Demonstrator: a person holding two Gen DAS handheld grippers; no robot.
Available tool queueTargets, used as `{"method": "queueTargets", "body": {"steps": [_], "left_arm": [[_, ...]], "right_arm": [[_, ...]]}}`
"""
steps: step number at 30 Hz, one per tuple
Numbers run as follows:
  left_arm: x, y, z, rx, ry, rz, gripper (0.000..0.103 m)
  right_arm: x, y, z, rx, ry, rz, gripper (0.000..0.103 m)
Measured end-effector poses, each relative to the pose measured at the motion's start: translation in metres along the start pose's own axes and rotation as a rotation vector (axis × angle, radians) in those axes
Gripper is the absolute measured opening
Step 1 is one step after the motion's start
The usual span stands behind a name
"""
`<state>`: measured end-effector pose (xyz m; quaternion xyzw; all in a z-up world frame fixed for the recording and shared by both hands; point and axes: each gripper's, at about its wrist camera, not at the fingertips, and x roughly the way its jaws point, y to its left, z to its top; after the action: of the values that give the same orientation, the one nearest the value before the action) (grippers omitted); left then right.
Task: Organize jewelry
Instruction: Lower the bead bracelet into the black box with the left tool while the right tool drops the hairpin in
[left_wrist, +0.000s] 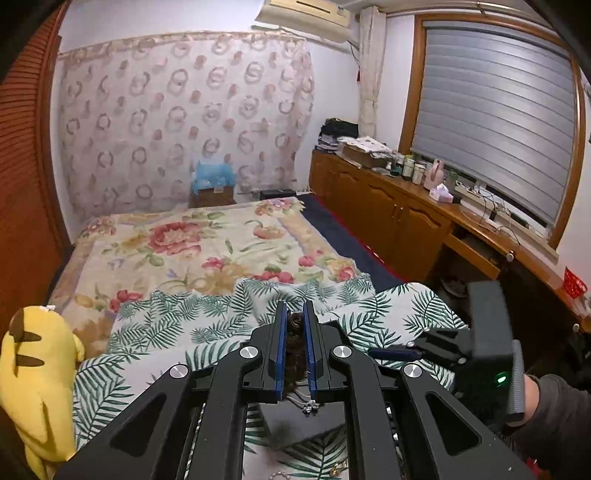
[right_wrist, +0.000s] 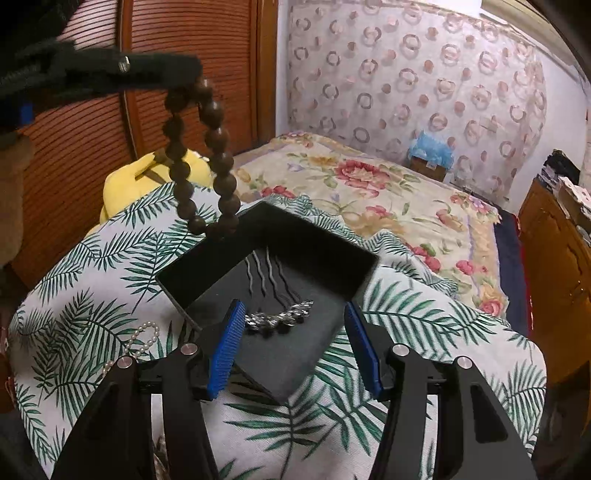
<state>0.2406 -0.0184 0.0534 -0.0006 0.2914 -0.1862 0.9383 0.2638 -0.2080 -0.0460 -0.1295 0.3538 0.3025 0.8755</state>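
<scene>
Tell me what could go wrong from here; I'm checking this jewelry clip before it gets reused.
1. The wooden bead strand dangles from the shut left claw by one end; it may swing wide of the black tray or slip free.
2. Dropped in, the beads could tangle with the silver necklace already in the tray.
3. The pearl strand lies loose on the leaf-print cloth beside the open right claw, easily snagged.

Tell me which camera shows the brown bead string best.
The right wrist view: the brown bead string hangs in a full loop from the left gripper, above the black tray. The left wrist view shows only a dark sliver of beads squeezed between the blue pads.
</scene>
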Motion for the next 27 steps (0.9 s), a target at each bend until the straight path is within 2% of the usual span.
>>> {"method": "queueTargets", "body": {"steps": [9, 16, 17, 20, 27], "left_arm": [[0.029, -0.005, -0.008, 0.008, 0.057, -0.032, 0.008], [0.036, -0.005, -0.016, 0.011, 0.083, -0.004, 0.009], [0.034, -0.005, -0.020, 0.008, 0.085, 0.000, 0.011], [0.025, -0.004, -0.029, 0.003, 0.085, 0.018, 0.026], [-0.007, -0.007, -0.072, 0.013, 0.094, 0.046, 0.035]], "right_arm": [[-0.015, -0.021, -0.018, 0.064, -0.019, -0.034, 0.059], [-0.021, -0.018, -0.030, 0.087, -0.028, -0.042, 0.059], [-0.023, -0.017, -0.032, 0.092, -0.031, -0.040, 0.059], [-0.032, -0.011, -0.039, 0.108, -0.044, -0.034, 0.059], [-0.051, 0.013, -0.066, 0.134, -0.063, -0.017, 0.059]]}}
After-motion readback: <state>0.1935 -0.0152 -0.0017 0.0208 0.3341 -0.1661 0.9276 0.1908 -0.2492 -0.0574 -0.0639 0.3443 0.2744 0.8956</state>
